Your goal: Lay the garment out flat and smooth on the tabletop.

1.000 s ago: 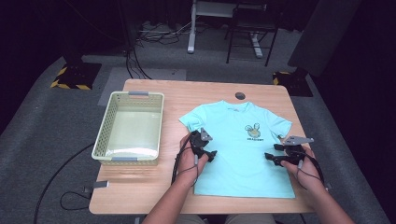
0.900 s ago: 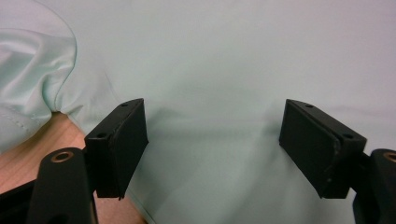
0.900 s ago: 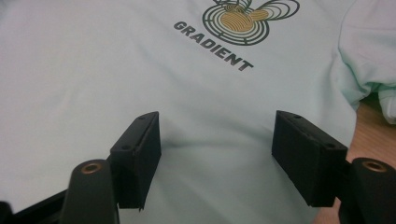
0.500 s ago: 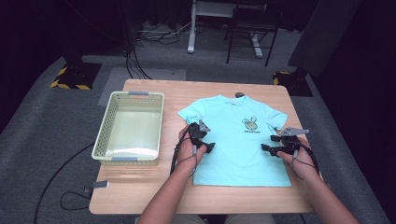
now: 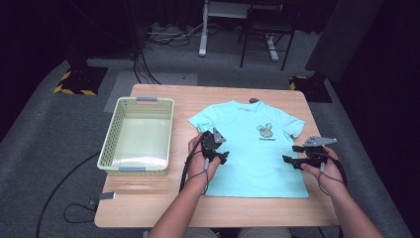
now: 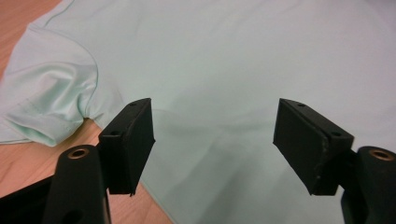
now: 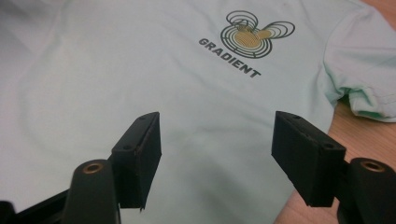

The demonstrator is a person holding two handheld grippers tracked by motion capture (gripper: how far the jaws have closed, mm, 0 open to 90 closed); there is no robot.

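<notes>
Light wooden rectangular counter [image 5: 163, 210] sits on grey carpet floor [image 5: 44, 148]. Room dark beyond it. Black-and-yellow hazard-striped floor blocks [image 5: 74, 89] off both far corners. White desk leg frame [image 5: 204, 34] and dark metal chair frame [image 5: 262, 37] at the back, loose black cables [image 5: 148, 54] trailing across the floor.

Basket [image 5: 137, 133] left (bare tabletop [image 5: 153, 206] near)

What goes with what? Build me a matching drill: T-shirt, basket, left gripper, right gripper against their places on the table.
1 T-shirt
2 basket
3 left gripper
4 right gripper

a at the shirt's right edge, below the sleeve
b spread flat, mid-table
c on the table's left part
d over the shirt's left side

Pairs: 1-b, 2-c, 3-d, 4-a
</notes>
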